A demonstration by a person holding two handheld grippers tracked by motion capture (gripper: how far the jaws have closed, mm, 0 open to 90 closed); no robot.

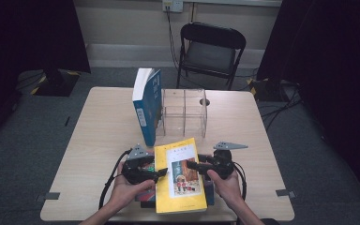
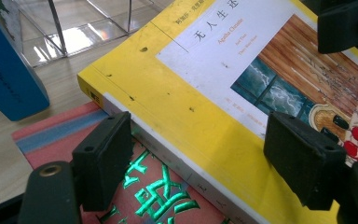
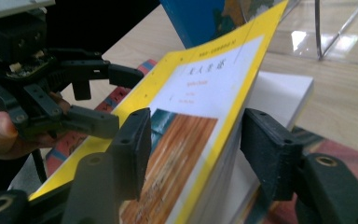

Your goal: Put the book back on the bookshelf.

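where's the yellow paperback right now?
In the high view the yellow paperback book lies at the table's near edge between the left gripper and the right gripper, atop a red book, just in front of the clear acrylic organizer.

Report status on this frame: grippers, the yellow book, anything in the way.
Left gripper and right gripper straddle yellow book, fingers not pressing. Book tilted on red book. Blue book, clear organizer stand behind.
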